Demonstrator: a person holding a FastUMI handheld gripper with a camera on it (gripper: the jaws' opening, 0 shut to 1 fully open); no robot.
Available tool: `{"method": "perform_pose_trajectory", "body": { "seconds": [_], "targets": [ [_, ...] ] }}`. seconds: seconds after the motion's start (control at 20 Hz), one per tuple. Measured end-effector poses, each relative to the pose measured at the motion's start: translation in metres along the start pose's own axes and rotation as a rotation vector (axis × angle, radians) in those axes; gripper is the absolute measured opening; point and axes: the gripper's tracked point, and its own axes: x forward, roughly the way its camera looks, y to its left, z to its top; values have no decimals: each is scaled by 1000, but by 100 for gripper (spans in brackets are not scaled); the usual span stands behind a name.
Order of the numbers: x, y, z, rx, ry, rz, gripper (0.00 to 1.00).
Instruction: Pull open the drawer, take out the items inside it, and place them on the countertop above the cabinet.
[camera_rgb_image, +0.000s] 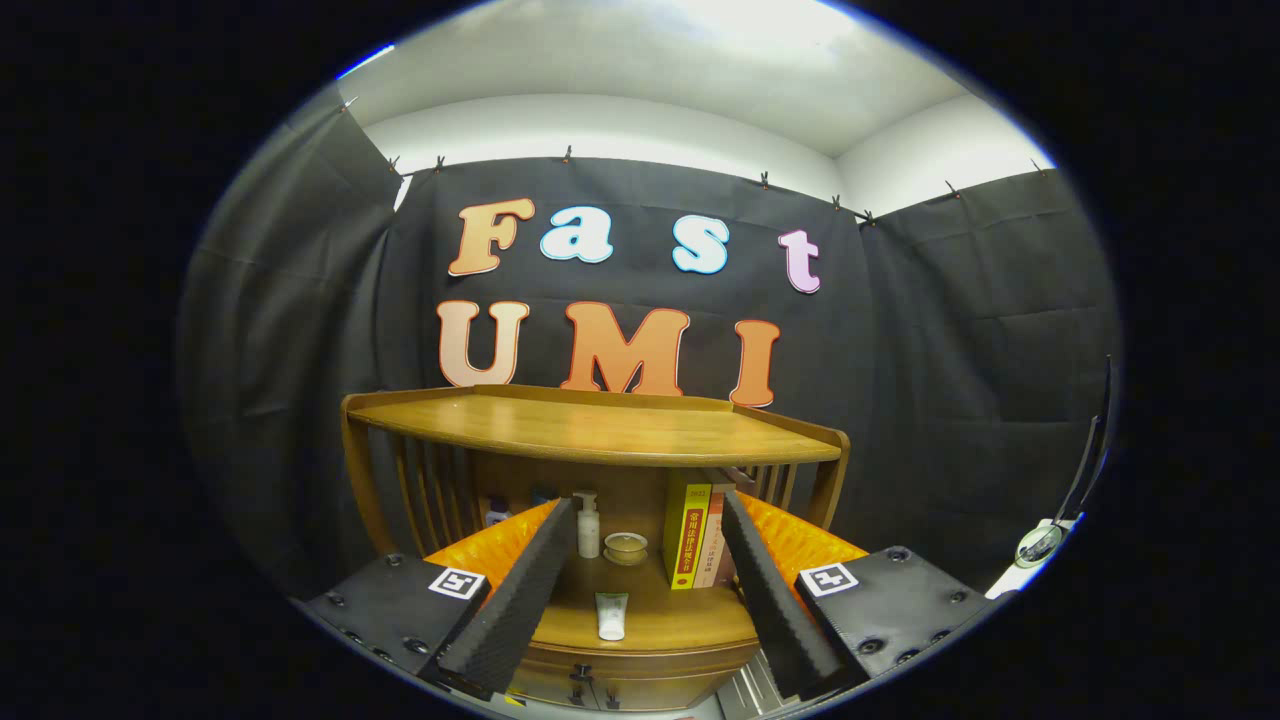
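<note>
My gripper (640, 590) fingers stand wide apart, holding nothing. The curved wooden cabinet's drawer front (620, 682) lies low between them, seemingly closed, though the view is poor. I'd descend squarely toward its small dark handles (592, 694), keeping level.

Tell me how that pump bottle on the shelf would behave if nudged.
The pump bottle stands tall and narrow beside the small bowl, so it would probably tip rather than slide. It looks like light plastic. The open gripper isn't touching it.
</note>
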Motion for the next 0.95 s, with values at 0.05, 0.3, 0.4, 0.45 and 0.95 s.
{"method": "perform_pose_trajectory", "body": {
  "seconds": [0.05, 0.3, 0.4, 0.45, 0.95],
  "targets": [
    [0, -1, 1, 0, -3, -2, 99],
    [1, -1, -3, 7, 8, 1, 99],
    [0, -4, -5, 7, 11, -2, 99],
    [1, -4, -5, 7, 10, -3, 99],
    [2, -9, -5, 12, 10, -5, 99]
  ]
}}
